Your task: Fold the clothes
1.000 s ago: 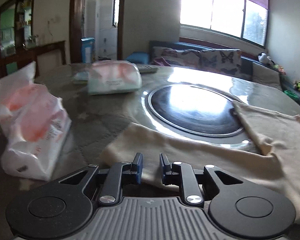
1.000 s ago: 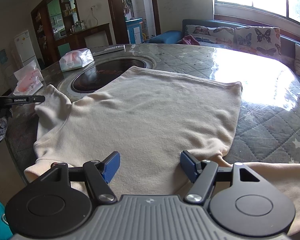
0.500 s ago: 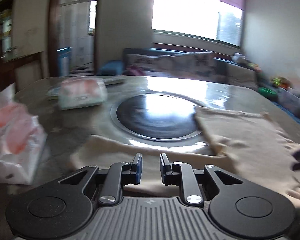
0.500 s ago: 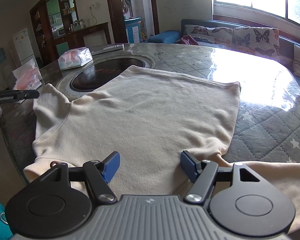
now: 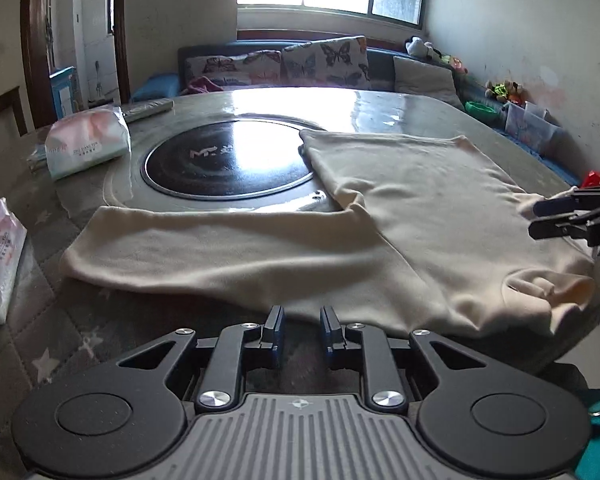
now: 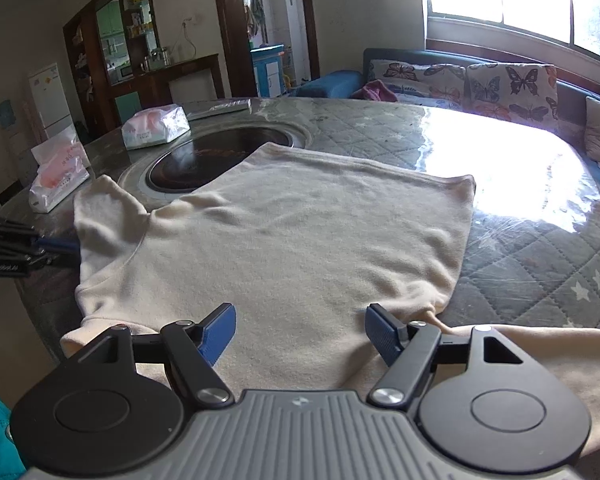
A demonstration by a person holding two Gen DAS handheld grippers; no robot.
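- On the desk [image 6: 540,240]: cream top [image 6: 300,240] spread flat, hem far, collar at the near edge, left sleeve [image 5: 220,256] stretched out past the dark hob [image 5: 228,160].
- At the near edge of that sleeve: left gripper [image 5: 300,326], narrowed to a slit, nothing between the pads, cloth just beyond the tips. Released, not grasping.
- Swung since a second ago from facing the tissue packs [image 5: 88,144] to facing the sleeve and body square on; sleeve now dead ahead.
- Over the near middle of the top: right gripper [image 6: 300,330], jaws opening wider, cloth beneath but not pinched; hardly shifted from a second ago.
- Meaning for the task: no fold made yet; probably lining up on the sleeve to bring it across the body, and the left jaws look too narrow to take cloth without opening first.
- Right sleeve hanging off the near right edge, likely next.
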